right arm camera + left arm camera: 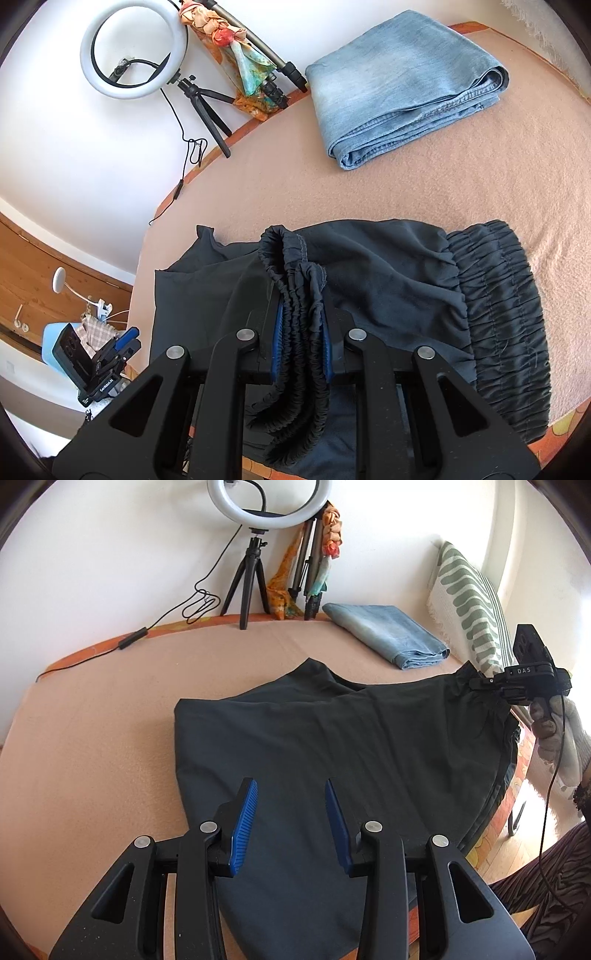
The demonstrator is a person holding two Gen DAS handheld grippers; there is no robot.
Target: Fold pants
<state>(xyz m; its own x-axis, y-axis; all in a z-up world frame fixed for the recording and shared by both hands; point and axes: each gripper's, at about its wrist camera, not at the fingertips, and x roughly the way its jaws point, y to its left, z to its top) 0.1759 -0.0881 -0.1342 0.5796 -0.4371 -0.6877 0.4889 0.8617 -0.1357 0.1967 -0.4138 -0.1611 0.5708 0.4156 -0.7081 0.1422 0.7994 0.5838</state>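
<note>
Lying across the near part of the bed point(92, 709), which is covered in a peach blanket, the dark pants point(314, 738) spread from their free edge toward the bed's left side to the gathered waistband point(502, 295) near its right edge. The left tongs point(290, 825) hang over the near left part of the cloth with their blue pads spread and nothing between them; the fabric lies below and ahead of them, not gripped. Further right, the right tongs point(301, 343) are pinching a bunched length of the elastic waistband, which is lifted off the bed and doubled over toward the middle of the garment. From the left camera that grip shows at the pants' far right corner, close to the bed's right edge, held by a gloved hand point(557, 734).

The long axis of the pants seems to run left to right across the bed, so the fold in hand looks like one that carries the waistband end leftward over the rest. The right hand holds the end that has to travel; the left tongs are nearer the free left edge and would have to close on cloth there to pin or match it. A folded pair of jeans point(399, 85) lies well apart toward the far right corner.
</note>
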